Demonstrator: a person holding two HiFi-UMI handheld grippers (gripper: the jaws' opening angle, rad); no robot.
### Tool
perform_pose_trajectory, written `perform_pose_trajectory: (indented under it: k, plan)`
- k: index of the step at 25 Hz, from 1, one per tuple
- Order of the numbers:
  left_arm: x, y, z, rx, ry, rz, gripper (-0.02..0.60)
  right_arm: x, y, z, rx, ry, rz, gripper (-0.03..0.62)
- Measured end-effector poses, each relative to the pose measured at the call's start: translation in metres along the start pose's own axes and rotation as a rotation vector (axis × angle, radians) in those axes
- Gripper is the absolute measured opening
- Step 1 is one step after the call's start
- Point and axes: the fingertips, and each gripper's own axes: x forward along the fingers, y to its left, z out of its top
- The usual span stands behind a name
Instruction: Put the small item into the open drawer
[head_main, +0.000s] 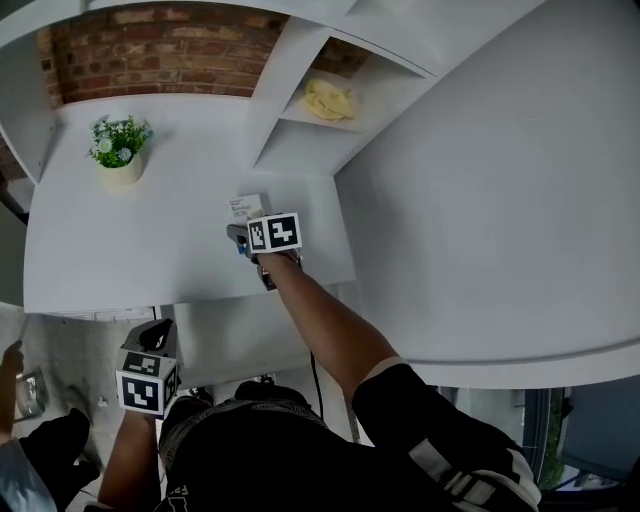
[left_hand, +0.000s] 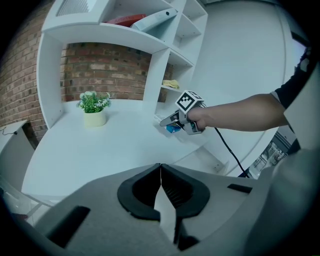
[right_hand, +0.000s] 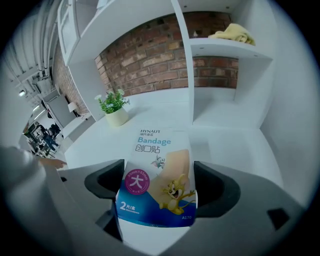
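Observation:
A small bandage box (head_main: 247, 206) (right_hand: 155, 150), white and blue with a cartoon print, sits between the jaws of my right gripper (head_main: 243, 226) (right_hand: 159, 192), which is shut on it over the near right part of the white desk (head_main: 150, 240). In the left gripper view the same box (left_hand: 173, 128) shows as a blue patch under that gripper. My left gripper (head_main: 156, 333) (left_hand: 161, 187) hangs low in front of the desk's edge, shut and empty. A white surface (head_main: 240, 335) juts out below the desk front; it looks like a pulled-out drawer.
A potted plant (head_main: 120, 145) (right_hand: 115, 107) stands at the desk's back left before a brick wall. White shelves rise on the right, with a yellow cloth (head_main: 328, 100) (right_hand: 231, 32) on one. Another person's hand (head_main: 10, 360) shows at the far left.

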Motion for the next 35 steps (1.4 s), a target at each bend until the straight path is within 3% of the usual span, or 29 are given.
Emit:
perform_pose_trajectory:
  k: [19,35]
  plan:
    - [0.022,-0.053,0.019,0.052,-0.029,-0.032,0.018,-0.120,-0.027,-0.060,0.086,-0.153,0.040,0.420]
    - [0.054,-0.093,0.004,0.064,0.021,-0.048,0.018,-0.144,-0.061,-0.149,0.222,-0.123,0.050,0.420]
